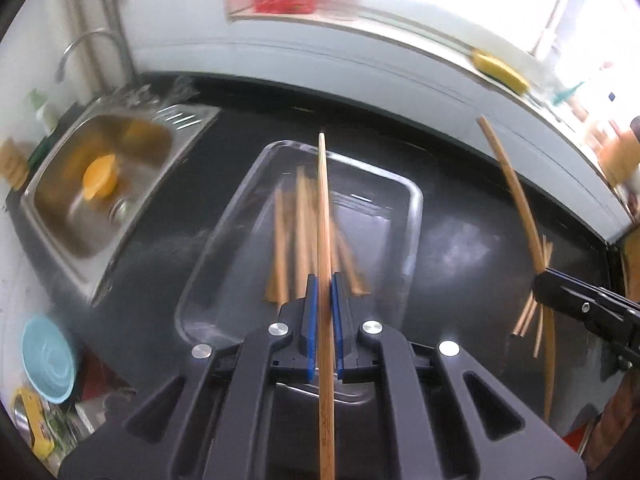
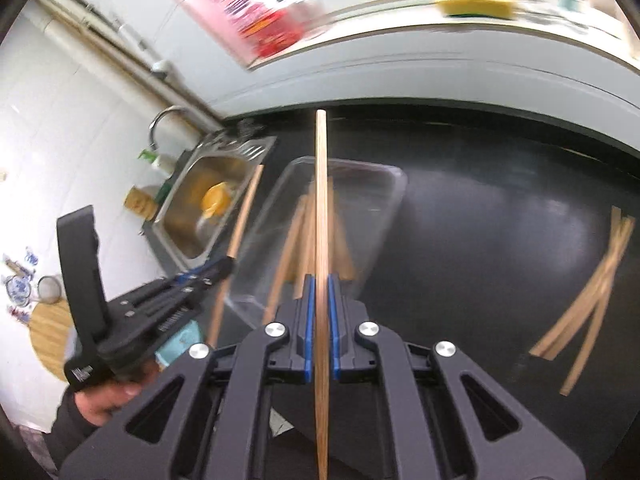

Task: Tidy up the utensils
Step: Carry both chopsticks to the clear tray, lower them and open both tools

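My left gripper (image 1: 324,280) is shut on a wooden chopstick (image 1: 323,208) that points forward over a clear plastic tray (image 1: 414,200) holding several chopsticks (image 1: 296,236). My right gripper (image 2: 321,280) is shut on another chopstick (image 2: 321,200), held above the same tray (image 2: 394,184) with its chopsticks (image 2: 294,236) inside. The right gripper (image 1: 538,280) with its chopstick (image 1: 516,196) also shows at the right of the left wrist view. The left gripper (image 2: 228,264) with its chopstick (image 2: 244,216) shows at the left of the right wrist view. Loose chopsticks (image 2: 588,292) lie on the black counter to the right; they also show in the left wrist view (image 1: 540,320).
A steel sink (image 1: 52,208) with a yellow object (image 1: 100,176) and a faucet (image 1: 92,40) sits to the left. A light-blue bowl (image 1: 48,360) stands at near left. A yellow sponge (image 1: 500,68) lies on the back ledge. A round wooden board (image 2: 52,336) is at far left.
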The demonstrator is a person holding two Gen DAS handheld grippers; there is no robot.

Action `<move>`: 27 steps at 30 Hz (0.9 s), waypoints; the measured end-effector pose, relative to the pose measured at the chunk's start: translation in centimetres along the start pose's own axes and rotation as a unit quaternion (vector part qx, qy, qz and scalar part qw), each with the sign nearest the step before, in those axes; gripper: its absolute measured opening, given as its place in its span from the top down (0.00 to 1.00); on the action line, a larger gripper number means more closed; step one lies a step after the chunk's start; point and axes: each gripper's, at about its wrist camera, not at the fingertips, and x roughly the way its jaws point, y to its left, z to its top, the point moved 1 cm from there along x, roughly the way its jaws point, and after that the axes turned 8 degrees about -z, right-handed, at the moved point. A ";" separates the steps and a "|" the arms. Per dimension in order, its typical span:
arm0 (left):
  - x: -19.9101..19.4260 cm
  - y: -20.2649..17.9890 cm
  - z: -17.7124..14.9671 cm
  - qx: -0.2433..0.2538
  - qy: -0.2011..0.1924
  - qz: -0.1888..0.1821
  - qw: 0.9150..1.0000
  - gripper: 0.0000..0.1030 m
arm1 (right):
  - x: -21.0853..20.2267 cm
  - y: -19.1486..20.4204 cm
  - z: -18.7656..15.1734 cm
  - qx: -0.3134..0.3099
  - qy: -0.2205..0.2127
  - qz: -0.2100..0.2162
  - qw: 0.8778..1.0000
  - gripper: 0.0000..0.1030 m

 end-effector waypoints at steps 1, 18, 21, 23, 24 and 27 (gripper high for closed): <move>0.0 0.6 0.0 -0.005 0.000 0.001 1.000 0.94 | 1.0 1.0 0.4 -0.003 0.006 0.003 1.000 0.93; 6.7 3.7 2.6 0.007 0.045 0.001 0.999 0.94 | 12.0 4.2 3.1 0.008 0.074 -0.072 0.995 0.93; 7.3 3.6 2.8 0.015 0.050 0.001 0.999 0.94 | 12.8 3.9 3.1 0.010 0.077 -0.080 0.994 0.93; 7.6 3.7 2.9 0.015 0.054 0.000 0.998 0.94 | 13.6 3.6 3.3 0.014 0.081 -0.085 0.993 0.93; 7.7 3.7 2.8 0.016 0.056 0.000 0.998 0.94 | 13.9 3.5 3.4 0.015 0.083 -0.087 0.993 0.93; 8.2 4.0 2.9 0.019 0.061 0.004 0.998 0.94 | 14.6 3.1 3.6 0.020 0.091 -0.086 0.992 0.93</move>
